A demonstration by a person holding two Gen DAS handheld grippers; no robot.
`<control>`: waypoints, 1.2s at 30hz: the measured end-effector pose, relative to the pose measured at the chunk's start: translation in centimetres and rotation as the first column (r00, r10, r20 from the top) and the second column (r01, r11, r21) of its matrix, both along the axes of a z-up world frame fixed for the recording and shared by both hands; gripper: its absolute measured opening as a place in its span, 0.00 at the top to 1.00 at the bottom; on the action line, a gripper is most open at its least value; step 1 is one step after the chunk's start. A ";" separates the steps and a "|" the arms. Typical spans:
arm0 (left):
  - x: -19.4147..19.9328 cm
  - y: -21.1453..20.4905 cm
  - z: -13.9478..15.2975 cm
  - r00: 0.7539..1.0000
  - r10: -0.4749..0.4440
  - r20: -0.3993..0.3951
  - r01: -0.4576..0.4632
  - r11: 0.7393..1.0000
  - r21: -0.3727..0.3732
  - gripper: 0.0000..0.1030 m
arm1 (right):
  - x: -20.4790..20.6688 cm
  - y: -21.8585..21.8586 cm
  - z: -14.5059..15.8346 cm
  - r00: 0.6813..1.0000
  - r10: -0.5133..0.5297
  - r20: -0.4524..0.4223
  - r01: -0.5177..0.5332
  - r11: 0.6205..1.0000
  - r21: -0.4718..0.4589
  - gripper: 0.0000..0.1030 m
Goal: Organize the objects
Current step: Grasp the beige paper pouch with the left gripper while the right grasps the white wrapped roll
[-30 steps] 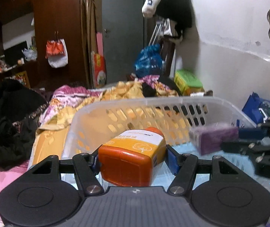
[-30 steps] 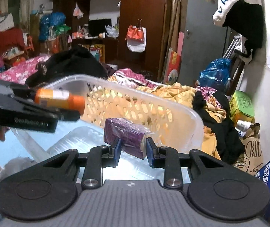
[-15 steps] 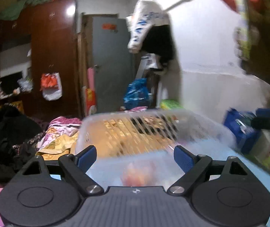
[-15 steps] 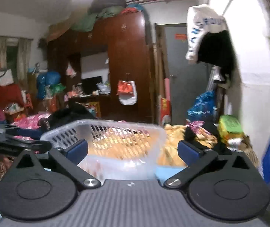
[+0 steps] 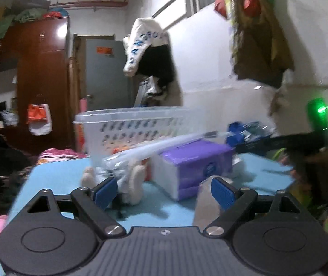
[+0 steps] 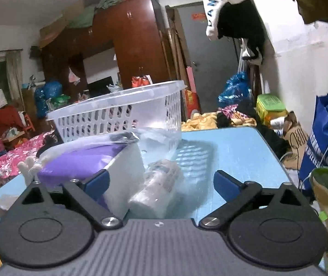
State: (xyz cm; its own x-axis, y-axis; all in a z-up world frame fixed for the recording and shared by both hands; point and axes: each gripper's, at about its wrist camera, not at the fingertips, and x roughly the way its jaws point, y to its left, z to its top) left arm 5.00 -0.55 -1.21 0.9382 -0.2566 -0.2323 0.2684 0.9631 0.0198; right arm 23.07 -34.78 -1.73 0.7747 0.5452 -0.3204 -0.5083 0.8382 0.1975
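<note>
Left claw (image 5: 165, 189) is standing spread, empty; tissue pack (image 5: 193, 163) is lying just ahead on the surface (image 5: 48, 174). Right claw (image 6: 161, 182) is narrowing slightly, a wrapped item, possibly a bottle (image 6: 157, 188), lying unpinched between its fingers, basket (image 6: 117, 112) beyond.

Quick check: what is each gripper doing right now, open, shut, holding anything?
Left gripper: open, holding nothing.
Right gripper: jaws closing from wide, nothing gripped; a clear bottle lies ahead between them.

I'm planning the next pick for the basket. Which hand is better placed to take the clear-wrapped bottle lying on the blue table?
Right. The right gripper is closing, nothing pinched yet, with the wrapped bottle lying directly between its fingers. The left gripper is open and faces the purple tissue pack and white plush toy instead.
</note>
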 end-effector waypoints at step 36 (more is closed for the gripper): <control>1.0 -0.9 -4.0 1.000 0.008 0.000 -0.008 1.000 -0.003 0.63 | -2.2 -2.0 -0.9 0.989 -0.051 0.141 0.053 0.998 -0.014 0.49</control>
